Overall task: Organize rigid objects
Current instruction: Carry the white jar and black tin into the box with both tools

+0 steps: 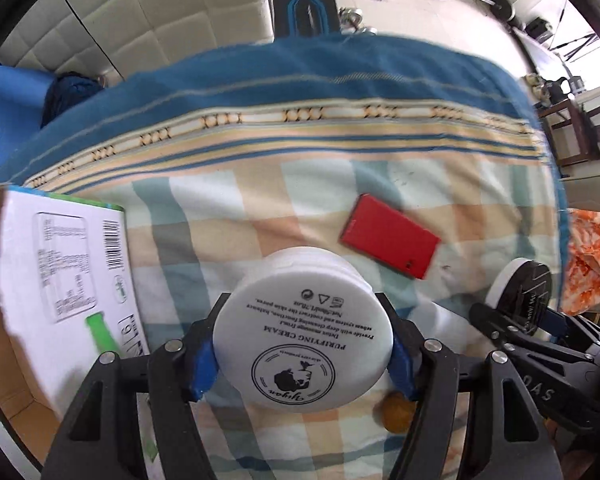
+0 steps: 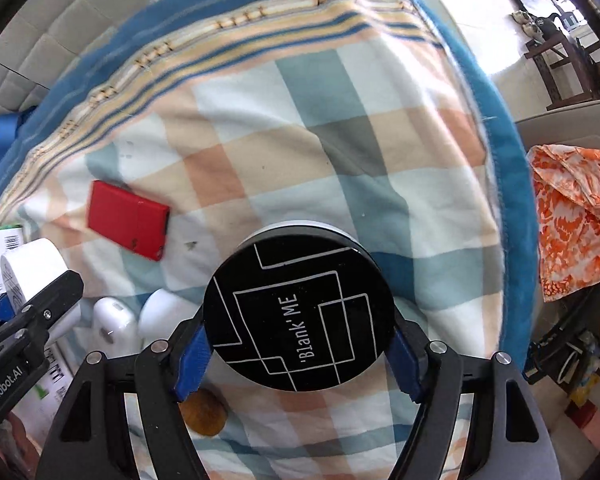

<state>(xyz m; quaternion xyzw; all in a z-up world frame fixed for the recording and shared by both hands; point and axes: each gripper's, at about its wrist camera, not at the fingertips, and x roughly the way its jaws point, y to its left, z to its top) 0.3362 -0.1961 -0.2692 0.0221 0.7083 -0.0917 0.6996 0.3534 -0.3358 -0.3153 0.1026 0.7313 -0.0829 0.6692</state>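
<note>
My left gripper [image 1: 303,354] is shut on a white cream jar [image 1: 303,336], held on its side above the checked cloth [image 1: 220,216]. My right gripper [image 2: 298,356] is shut on a black round "Blank ME" compact [image 2: 298,316]. That compact also shows at the right of the left wrist view [image 1: 520,292], and the white jar at the left of the right wrist view [image 2: 28,268]. A red flat case [image 1: 390,236] lies on the cloth; it also shows in the right wrist view [image 2: 128,220].
An open cardboard box with a white printed flap [image 1: 60,264] stands at the left. A brown round object [image 1: 396,410] lies under the grippers. Two white rounded items [image 2: 114,322] lie on the cloth. An orange patterned fabric [image 2: 576,216] hangs at the right.
</note>
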